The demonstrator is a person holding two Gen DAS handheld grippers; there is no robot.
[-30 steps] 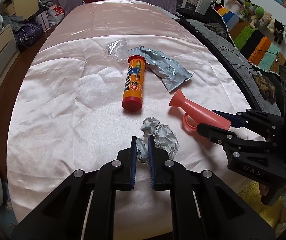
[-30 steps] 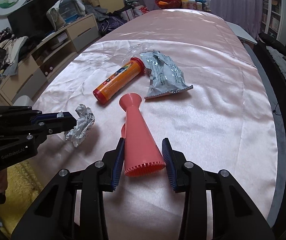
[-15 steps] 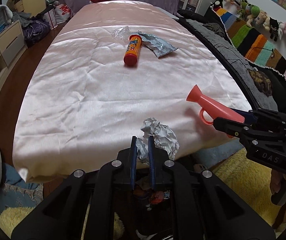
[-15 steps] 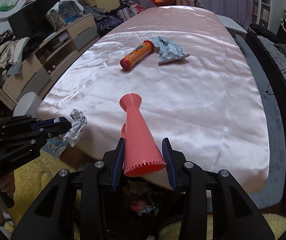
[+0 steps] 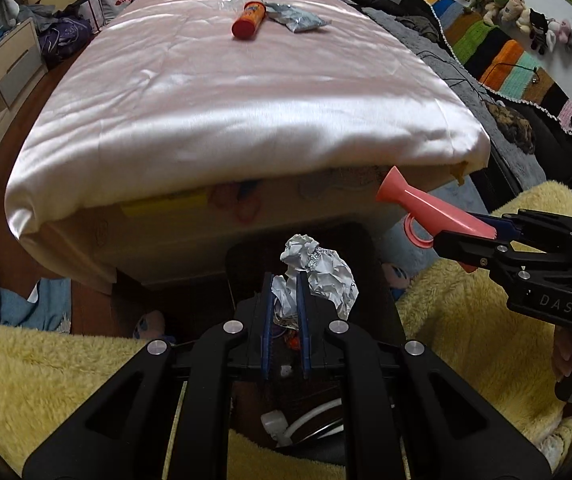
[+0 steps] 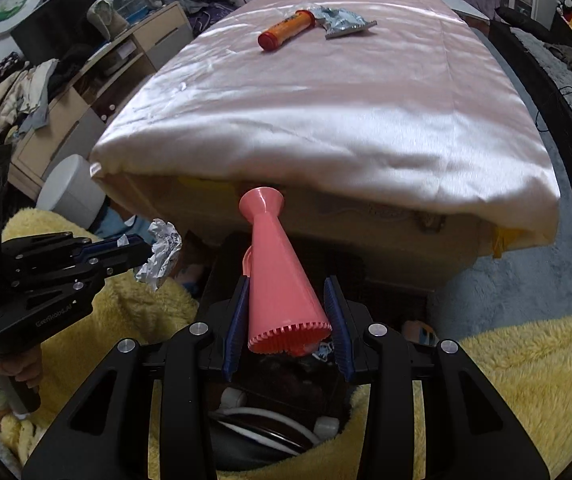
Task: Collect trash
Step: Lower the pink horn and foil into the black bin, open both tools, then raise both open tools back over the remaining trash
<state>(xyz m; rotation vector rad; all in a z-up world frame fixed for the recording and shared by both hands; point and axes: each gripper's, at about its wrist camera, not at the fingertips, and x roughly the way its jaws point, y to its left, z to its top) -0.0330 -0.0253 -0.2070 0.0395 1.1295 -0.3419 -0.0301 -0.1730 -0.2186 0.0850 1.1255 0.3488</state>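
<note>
Both grippers hang off the near end of the pink-covered surface (image 5: 246, 112), above a dark bin (image 6: 278, 440) on the floor. The left gripper (image 5: 286, 280) has its fingers clamped on crumpled paper (image 5: 322, 272); the right gripper (image 6: 286, 300) has its fingers clamped on a pink horn (image 6: 278, 264). An orange tube (image 5: 249, 20) and a foil wrapper (image 5: 300, 20) lie far back on the surface.

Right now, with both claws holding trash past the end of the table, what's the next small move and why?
Probably lower both claws a little and open them. The left claw is shut on the paper ball and the right claw grips the pink horn; both hang over the dark bin on the floor, which already holds trash.
</note>
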